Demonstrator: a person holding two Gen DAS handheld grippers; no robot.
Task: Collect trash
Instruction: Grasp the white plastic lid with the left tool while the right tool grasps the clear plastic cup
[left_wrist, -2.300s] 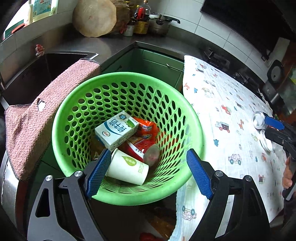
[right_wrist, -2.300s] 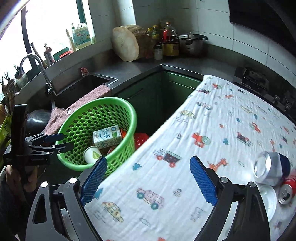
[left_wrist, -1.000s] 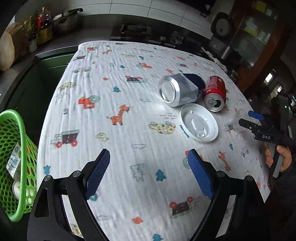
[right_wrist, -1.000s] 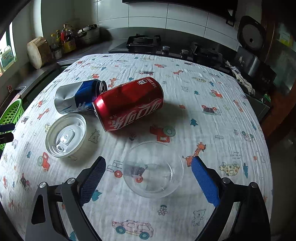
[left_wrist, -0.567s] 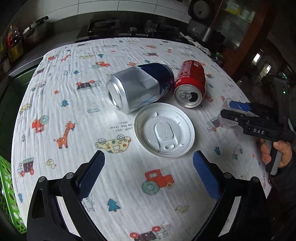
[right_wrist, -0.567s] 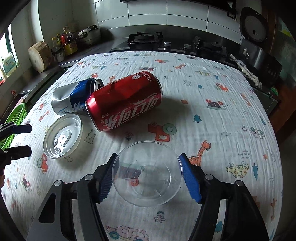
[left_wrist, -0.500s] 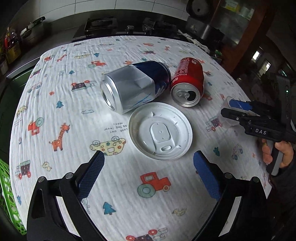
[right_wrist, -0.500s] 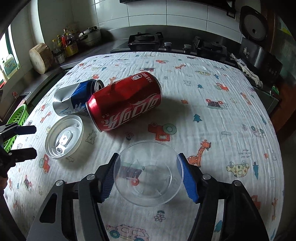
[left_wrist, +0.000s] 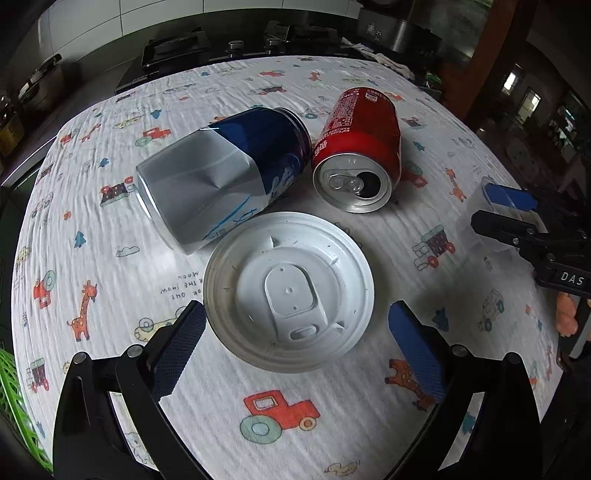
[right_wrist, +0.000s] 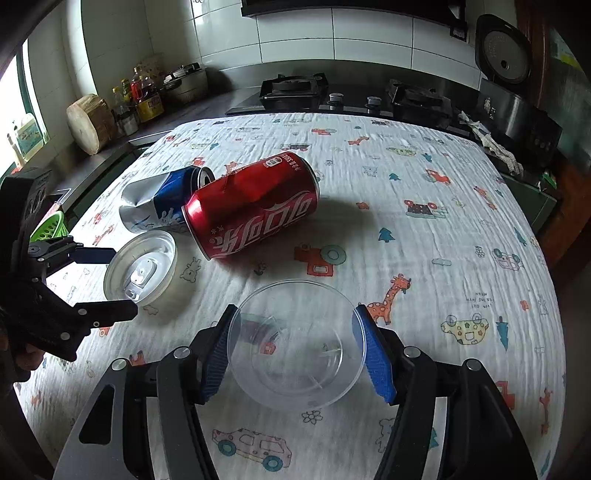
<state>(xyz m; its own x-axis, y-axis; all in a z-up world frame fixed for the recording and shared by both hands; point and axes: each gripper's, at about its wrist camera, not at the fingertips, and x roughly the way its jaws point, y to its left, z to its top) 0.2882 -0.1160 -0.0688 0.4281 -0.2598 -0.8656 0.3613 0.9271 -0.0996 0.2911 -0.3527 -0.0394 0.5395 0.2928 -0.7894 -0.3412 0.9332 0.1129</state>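
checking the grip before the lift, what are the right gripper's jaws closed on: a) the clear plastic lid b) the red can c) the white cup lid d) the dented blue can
a: the right gripper has its blue pads pressed on both sides of the clear plastic lid, while the red can lies apart on the cloth.

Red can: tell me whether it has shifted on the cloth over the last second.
No. In the right wrist view the red can still lies beside the blue-and-silver can, just above the same camera print.

Crinkled matt cotton tablecloth (right_wrist: 424, 177). Glossy dented aluminium: red cola can (right_wrist: 255, 206), blue-silver can (left_wrist: 221, 181). White matt plastic lid (left_wrist: 288, 291); clear smooth plastic lid (right_wrist: 295, 343).
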